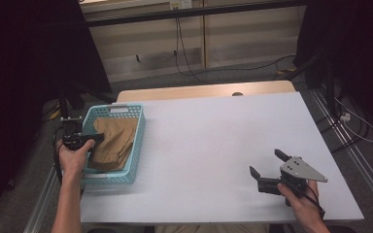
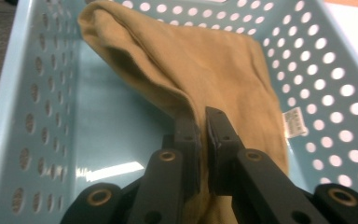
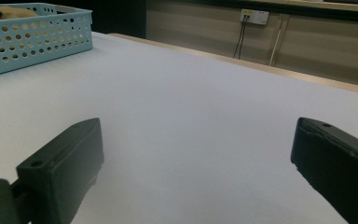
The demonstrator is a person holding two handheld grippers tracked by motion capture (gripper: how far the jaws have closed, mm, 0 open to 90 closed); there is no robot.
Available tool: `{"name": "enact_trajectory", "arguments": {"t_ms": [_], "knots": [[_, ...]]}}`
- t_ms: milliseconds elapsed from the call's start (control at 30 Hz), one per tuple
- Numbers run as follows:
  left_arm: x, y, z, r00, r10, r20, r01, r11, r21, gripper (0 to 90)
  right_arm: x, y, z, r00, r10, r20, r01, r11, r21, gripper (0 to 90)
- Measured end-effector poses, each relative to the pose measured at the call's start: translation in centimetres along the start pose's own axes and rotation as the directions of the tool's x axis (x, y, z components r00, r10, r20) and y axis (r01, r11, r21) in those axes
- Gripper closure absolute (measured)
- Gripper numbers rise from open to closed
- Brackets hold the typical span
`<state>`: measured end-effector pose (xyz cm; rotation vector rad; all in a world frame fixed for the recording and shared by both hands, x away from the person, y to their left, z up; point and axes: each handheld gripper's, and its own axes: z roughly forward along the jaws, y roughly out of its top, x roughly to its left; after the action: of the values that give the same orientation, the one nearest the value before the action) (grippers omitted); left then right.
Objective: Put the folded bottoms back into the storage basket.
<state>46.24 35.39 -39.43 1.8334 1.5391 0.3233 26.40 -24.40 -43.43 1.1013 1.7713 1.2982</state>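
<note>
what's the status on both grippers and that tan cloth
Left gripper shut on tan cloth inside blue basket. Right gripper open, over bare table. Nothing blocking.

No text, brand, number or sign can be read in any view. A small white label (image 2: 294, 122), sewn to the edge of the tan cloth (image 2: 214, 70) at the right of the left gripper view, carries faint print too blurred to make out. The white wall socket (image 3: 254, 17) at the upper right of the right gripper view has a yellowish strip on it, likewise illegible.
</note>
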Motion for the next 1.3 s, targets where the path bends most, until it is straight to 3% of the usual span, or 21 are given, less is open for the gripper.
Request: {"name": "enact_trajectory", "arguments": {"t_ms": [167,367,567,1200,1300], "knots": [[0.0,0.0,0.0,0.9997,0.008,-0.025,-0.007,0.9999,0.010,84.8,0.0,0.0,0.0,1.0000,0.000,0.001,0.000,1.000,0.001,2.1],[0.2,-0.1,0.4,0.9978,-0.008,-0.066,0.010,0.9995,0.030,84.8,0.0,0.0,0.0,1.0000,0.003,0.001,-0.003,1.000,0.002,2.1],[0.7,-0.2,0.7,0.9977,-0.004,-0.068,0.007,0.9985,0.055,84.7,0.1,0.0,0.1,1.0000,0.005,0.000,-0.005,1.000,0.003,2.1],[1.1,-0.7,2.2,0.9873,-0.009,-0.159,0.030,0.9912,0.129,84.0,0.1,0.0,-0.1,1.0000,0.001,0.000,-0.001,1.000,-0.002,2.4],[1.1,-0.8,2.4,0.9852,0.009,-0.171,0.017,0.9891,0.147,83.9,0.1,-0.1,-0.1,1.0000,0.000,0.000,0.000,1.000,-0.002,2.6]]}}
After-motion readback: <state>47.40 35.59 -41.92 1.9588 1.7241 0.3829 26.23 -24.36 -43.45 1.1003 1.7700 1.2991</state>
